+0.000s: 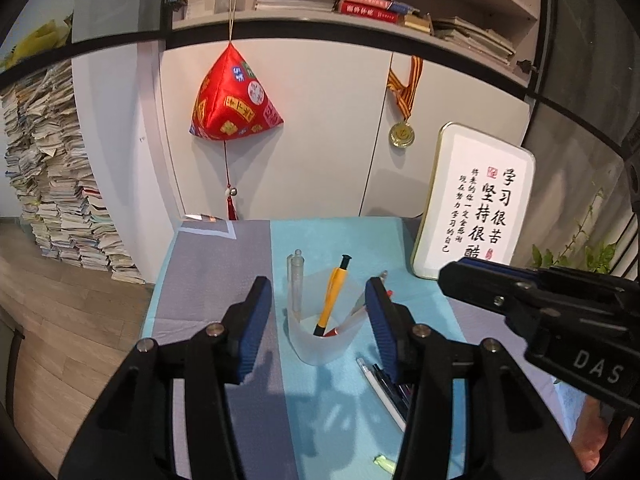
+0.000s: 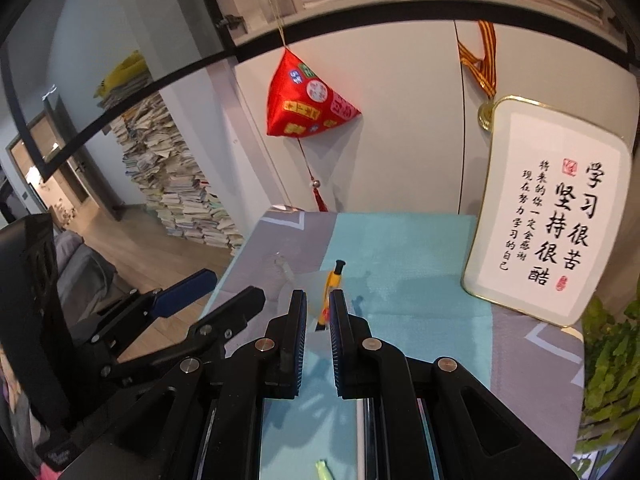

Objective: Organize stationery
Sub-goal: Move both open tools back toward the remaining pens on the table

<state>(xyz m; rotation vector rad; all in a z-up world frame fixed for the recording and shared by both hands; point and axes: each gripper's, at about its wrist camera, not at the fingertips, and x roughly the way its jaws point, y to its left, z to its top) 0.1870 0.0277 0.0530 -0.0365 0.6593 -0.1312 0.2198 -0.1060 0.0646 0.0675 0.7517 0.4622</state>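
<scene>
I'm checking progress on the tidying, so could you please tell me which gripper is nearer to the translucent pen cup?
Left. The left gripper straddles the pen cup; the right gripper hangs farther off, beside it.

Orange-and-black pen [image 1: 332, 296] in frosted cup [image 1: 320, 340]; teal-and-grey blocked tablecloth [image 1: 224, 280]; patterned red pouch [image 1: 232, 100].

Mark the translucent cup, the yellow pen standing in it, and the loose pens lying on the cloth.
translucent cup [image 1: 320, 344], left wrist view, on its front wall.
yellow pen [image 1: 331, 300], left wrist view, on the middle of its barrel.
loose pens [image 1: 380, 390], left wrist view, on the white pen of the bunch.
</scene>
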